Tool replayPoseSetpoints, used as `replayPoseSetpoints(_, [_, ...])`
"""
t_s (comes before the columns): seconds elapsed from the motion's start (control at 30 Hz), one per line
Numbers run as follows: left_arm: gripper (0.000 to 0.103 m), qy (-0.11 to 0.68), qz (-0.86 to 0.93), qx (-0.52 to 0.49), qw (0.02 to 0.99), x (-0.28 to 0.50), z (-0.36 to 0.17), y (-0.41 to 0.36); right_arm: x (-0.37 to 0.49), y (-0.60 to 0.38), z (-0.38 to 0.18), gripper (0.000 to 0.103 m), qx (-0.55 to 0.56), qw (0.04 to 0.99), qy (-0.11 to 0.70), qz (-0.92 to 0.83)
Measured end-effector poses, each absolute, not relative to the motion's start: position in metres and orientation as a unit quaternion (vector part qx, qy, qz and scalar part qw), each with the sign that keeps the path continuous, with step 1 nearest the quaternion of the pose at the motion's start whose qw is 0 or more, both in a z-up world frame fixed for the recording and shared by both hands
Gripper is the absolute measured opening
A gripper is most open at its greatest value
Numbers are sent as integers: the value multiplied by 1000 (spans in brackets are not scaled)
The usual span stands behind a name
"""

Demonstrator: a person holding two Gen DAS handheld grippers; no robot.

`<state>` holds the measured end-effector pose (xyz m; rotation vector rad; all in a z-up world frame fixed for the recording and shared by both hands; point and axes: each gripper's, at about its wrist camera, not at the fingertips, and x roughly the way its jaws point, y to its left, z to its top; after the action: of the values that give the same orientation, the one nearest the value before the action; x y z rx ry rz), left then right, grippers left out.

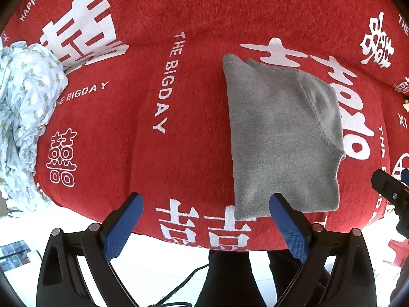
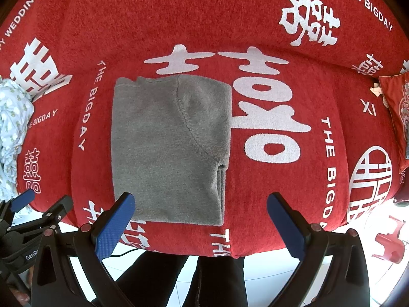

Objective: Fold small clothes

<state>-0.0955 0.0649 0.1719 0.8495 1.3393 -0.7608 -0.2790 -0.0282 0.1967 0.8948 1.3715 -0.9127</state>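
Note:
A small grey fleece garment point(image 1: 278, 138) lies folded into a neat rectangle on the red sofa cover point(image 1: 179, 20); it also shows in the right wrist view point(image 2: 168, 151). My left gripper point(image 1: 207, 204) is open and empty, above the sofa's front edge, its right finger over the garment's near corner. My right gripper point(image 2: 200, 204) is open and empty, just in front of the garment's near edge. The left gripper also shows at the left edge of the right wrist view point(image 2: 25, 212).
A crumpled light-blue patterned cloth point(image 1: 23, 117) lies at the sofa's left end point(image 2: 12, 117). A red cushion point(image 2: 396, 117) rests at the right end. A red plastic stool point(image 2: 391, 245) stands on the white floor. The person's dark legs point(image 2: 194, 278) are below the sofa edge.

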Motion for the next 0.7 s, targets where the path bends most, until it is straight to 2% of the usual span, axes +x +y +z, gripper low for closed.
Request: replayPoseSetpoints(0.7, [99, 587, -332, 376, 636, -94, 169, 66, -277, -29, 195, 103, 385, 592, 590, -391])
